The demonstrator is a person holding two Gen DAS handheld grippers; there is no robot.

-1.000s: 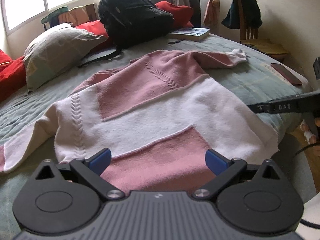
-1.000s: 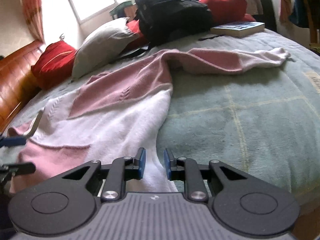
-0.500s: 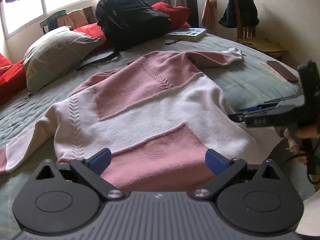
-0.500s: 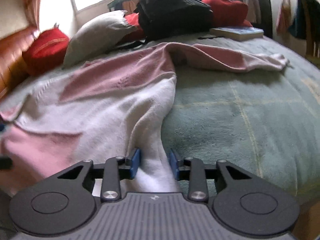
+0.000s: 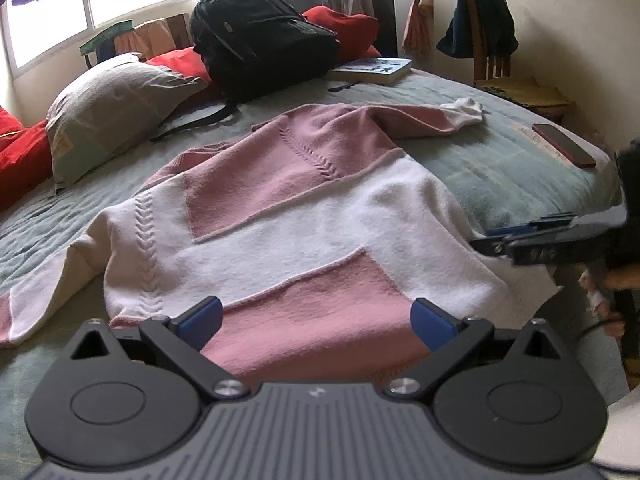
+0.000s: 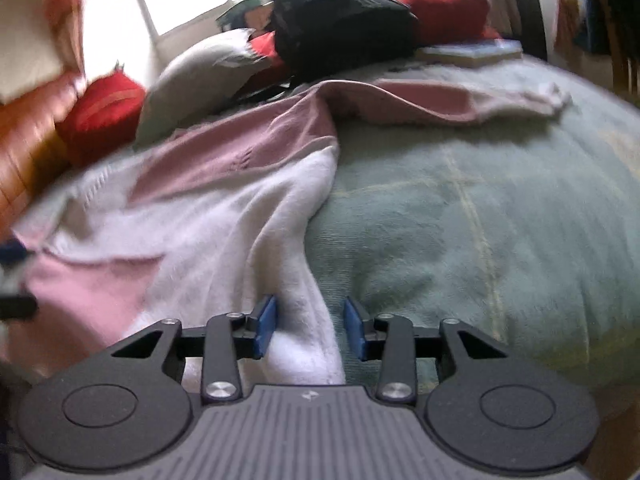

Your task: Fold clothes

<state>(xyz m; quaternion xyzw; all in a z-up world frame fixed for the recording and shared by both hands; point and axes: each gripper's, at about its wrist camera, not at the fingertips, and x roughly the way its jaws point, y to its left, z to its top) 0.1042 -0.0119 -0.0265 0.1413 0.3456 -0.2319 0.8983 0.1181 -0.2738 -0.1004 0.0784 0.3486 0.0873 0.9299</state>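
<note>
Across the grey-green bed [image 5: 500, 168] a pink-and-white sweater [image 5: 288, 216] lies spread flat, one sleeve reaching toward the far edge, its hem at the near edge. Behind it stand a black backpack [image 5: 260, 40], a grey pillow [image 5: 112, 108] and a book [image 5: 372, 70]; its cover print is too small to read. A dark red phone [image 5: 564, 145] rests near the bed's right edge. Angled downward over the hem, the left gripper [image 5: 316, 318] has its blue pads spread wide, gripping nothing. At the sweater's white side edge the right gripper [image 6: 310, 326] also tilts down, its jaws closing with a fold of white knit between them, pads not yet pressing. Lettering on its side is unreadable.
</note>
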